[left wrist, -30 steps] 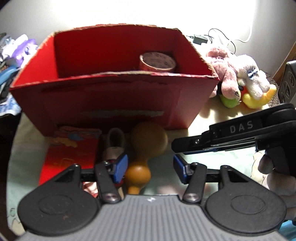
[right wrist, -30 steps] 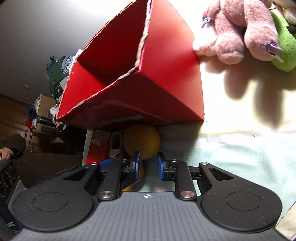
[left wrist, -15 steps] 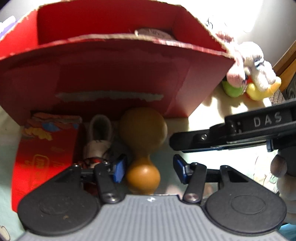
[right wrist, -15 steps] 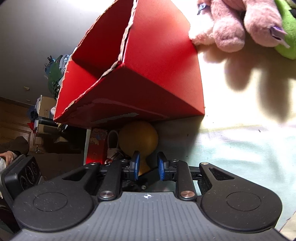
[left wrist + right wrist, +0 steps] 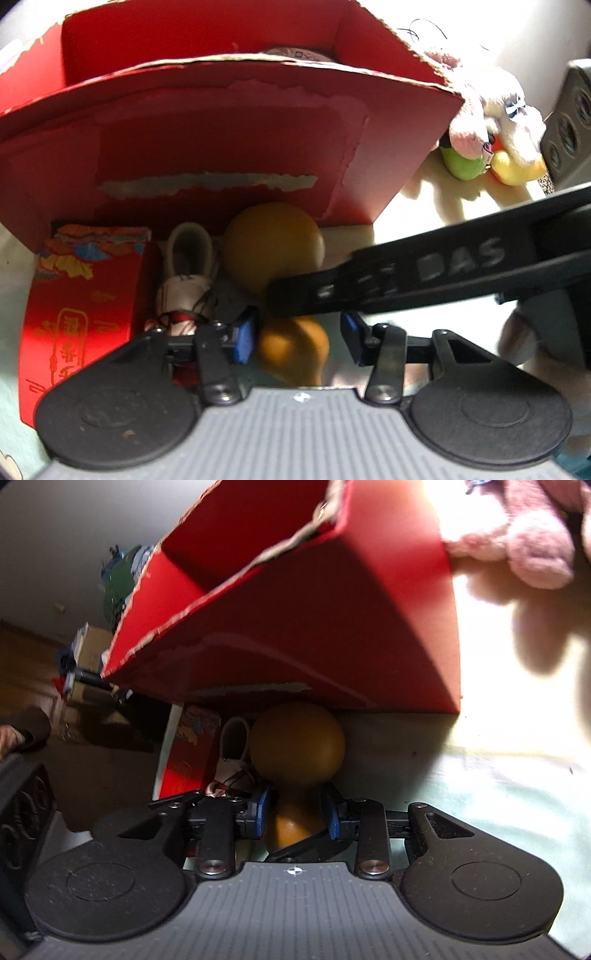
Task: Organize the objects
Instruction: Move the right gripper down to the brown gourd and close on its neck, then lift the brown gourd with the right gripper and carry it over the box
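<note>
The right hand-held gripper (image 5: 297,818), jaws just opening, straddles the smooth, hard, orange-brown wooden gourd (image 5: 295,749) at its narrow neck: likely slippery.

Raised letters reading "DAS" stand on the black arm of the right hand-held gripper (image 5: 306,306), which crosses the left wrist view. The red packet (image 5: 81,317) beside the box bears gold characters in a vertical frame, too blurred to read. Nothing legible shows in the right wrist view.
</note>
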`<state>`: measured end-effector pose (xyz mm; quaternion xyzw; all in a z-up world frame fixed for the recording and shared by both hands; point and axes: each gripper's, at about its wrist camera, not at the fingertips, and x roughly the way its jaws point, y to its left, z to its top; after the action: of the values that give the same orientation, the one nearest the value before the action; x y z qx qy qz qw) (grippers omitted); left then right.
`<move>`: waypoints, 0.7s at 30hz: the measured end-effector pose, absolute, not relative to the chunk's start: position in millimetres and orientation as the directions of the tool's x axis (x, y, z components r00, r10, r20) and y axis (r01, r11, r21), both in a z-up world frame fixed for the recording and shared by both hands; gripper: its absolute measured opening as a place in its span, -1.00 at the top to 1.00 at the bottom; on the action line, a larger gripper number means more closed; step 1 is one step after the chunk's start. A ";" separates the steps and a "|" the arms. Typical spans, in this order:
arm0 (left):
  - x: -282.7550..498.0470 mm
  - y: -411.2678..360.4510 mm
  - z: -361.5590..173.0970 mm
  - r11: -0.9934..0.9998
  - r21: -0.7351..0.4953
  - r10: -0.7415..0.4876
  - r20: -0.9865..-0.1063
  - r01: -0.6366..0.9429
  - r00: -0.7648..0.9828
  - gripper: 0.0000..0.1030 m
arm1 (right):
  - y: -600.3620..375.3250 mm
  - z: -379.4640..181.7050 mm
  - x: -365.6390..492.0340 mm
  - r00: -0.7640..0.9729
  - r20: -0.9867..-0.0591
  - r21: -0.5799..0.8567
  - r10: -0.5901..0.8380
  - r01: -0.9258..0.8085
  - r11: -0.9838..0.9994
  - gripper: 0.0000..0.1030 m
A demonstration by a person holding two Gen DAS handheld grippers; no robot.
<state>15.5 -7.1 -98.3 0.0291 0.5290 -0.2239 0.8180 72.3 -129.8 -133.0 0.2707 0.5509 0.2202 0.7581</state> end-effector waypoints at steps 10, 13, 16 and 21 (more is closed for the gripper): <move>18.1 -9.6 -98.0 0.902 -0.169 -0.310 -0.893 0.397 0.326 0.05 | -143.0 -135.5 67.8 0.270 -0.696 0.685 0.665 -0.027 0.728 0.41; 14.8 -15.0 -92.9 0.894 -0.160 -0.312 -0.893 0.418 0.325 0.05 | -153.8 -130.5 61.8 0.276 -0.690 0.689 0.669 -0.032 0.724 0.41; 8.9 -23.4 -85.8 0.878 -0.157 -0.325 -0.889 0.452 0.323 0.05 | -166.7 -126.4 54.2 0.287 -0.687 0.690 0.667 -0.029 0.723 0.42; -1.9 -48.7 -73.5 0.846 -0.137 -0.340 -0.883 0.516 0.324 0.05 | -192.7 -120.4 37.4 0.328 -0.671 0.704 0.665 -0.002 0.710 0.42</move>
<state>-1.9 -48.7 -73.5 0.0847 0.5176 -0.2643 0.8094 37.4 -192.7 -120.4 0.3097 0.5359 0.2212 0.7537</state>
